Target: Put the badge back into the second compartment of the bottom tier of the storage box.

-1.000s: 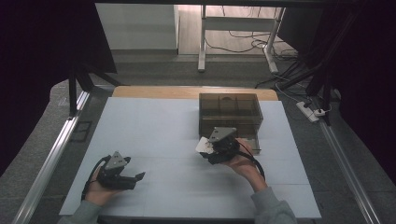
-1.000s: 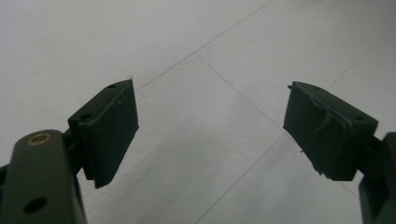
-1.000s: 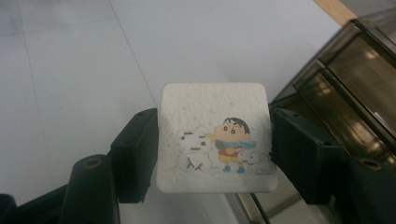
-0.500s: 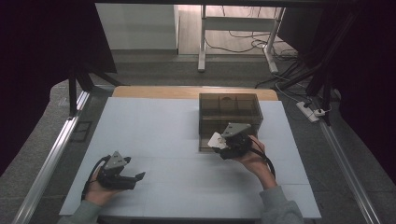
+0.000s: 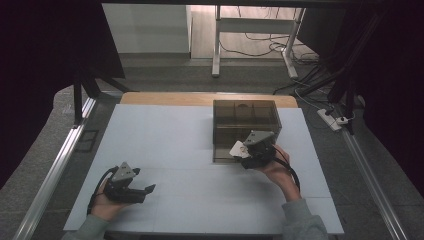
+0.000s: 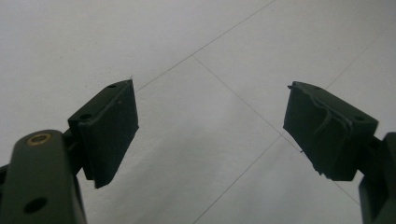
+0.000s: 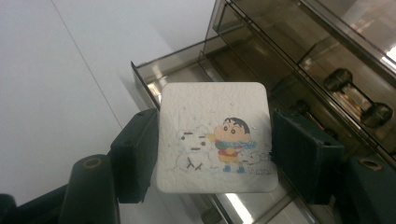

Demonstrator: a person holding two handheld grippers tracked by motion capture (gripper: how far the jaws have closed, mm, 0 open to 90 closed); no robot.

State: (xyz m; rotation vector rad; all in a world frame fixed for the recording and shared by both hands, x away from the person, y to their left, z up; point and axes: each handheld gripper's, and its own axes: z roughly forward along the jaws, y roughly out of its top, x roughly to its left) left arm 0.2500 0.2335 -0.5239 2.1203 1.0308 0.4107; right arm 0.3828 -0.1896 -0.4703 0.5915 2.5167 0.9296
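My right gripper (image 7: 215,149) is shut on a white square coaster (image 7: 215,137) printed with a cartoon child and a snowman. It holds the coaster (image 5: 238,149) over the pulled-out bottom drawer (image 7: 177,77) of a smoky brown plastic drawer box (image 5: 245,120). In the high view the right gripper (image 5: 245,152) sits at the box's front face. My left gripper (image 5: 145,191) rests near the table's front left, its jaws wide open. Bare white tabletop lies between the left gripper's pads (image 6: 116,126).
The white table (image 5: 170,135) has a wooden strip along its far edge. A small dumbbell-shaped object (image 7: 357,95) lies inside an upper drawer of the box. Metal rails run along both sides of the table, and cables lie on the floor beyond.
The right gripper has carried the coaster rightward and forward to the front of the drawer box. The left gripper has stayed in place.
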